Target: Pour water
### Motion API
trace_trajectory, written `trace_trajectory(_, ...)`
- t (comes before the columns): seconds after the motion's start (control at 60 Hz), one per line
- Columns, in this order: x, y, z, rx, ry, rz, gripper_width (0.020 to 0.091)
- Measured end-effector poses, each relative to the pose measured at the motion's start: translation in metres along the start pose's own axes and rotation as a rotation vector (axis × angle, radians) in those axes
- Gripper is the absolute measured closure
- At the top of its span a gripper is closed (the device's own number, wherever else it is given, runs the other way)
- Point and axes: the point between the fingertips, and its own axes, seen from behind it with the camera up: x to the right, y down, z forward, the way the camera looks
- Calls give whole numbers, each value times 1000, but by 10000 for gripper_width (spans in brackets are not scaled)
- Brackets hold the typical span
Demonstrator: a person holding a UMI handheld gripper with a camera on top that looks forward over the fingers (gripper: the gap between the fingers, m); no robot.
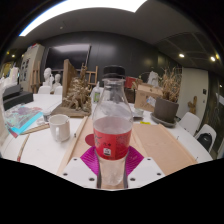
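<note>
Tongs [112, 160] gripping a capped water bottle [112, 125], upright over the counter [170, 148].
The bottle sits between the magenta pads [93, 158], which press on its lower body, its cap [114, 73] on. Tipped now, nothing would pour; a slack grip on the smooth plastic could let it slide and drop near the white mug [60, 127] towards the counter's left side.

One bottle [112, 128], one mug [60, 127], one table [40, 148].
</note>
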Motion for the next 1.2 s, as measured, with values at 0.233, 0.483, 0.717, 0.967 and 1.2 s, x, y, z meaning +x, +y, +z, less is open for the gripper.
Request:
trace_trajectory(0.233,39,-84,16,56,127,-265,816)
trace_trajectory(0.483,32,-171,56,155,276,-881,816)
trace_trajectory(0.717,-9,-194,90,211,358,-1421,819)
trace_trajectory(0.967,-37,-184,117,206,420,-1818,811)
trace_trajectory(1.2,-66,-183,131,218,422,-1996,811)
